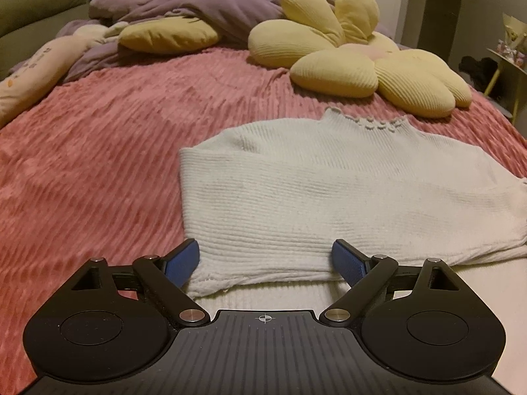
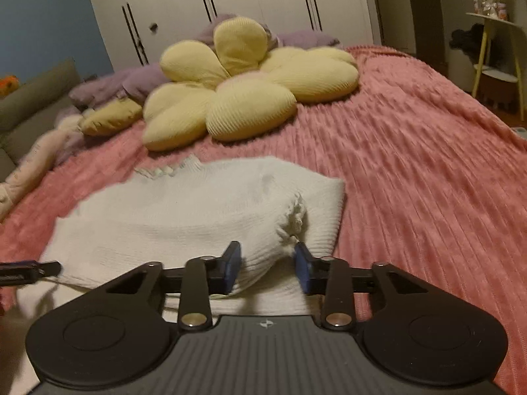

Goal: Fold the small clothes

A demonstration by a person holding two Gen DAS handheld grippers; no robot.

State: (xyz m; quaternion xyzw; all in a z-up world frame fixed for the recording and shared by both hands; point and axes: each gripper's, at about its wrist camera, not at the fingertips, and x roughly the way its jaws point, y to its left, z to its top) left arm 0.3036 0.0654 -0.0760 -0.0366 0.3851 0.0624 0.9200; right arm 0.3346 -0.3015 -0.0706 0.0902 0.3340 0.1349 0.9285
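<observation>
Both grippers faced the sweater [image 1: 346, 191] spanning mid-frame: left gripper [image 1: 265, 260] spread wide at its hem, right gripper [image 2: 267, 268] part-spread, loosely straddling the cuff [image 2: 294, 220].

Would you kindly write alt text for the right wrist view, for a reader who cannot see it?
The right gripper, jaws partly open, straddles a raised bunch of a white knit sweater lying on a pink ribbed bedspread. A yellow flower-shaped cushion lies beyond the sweater, before purple bedding and white wardrobe doors.
</observation>
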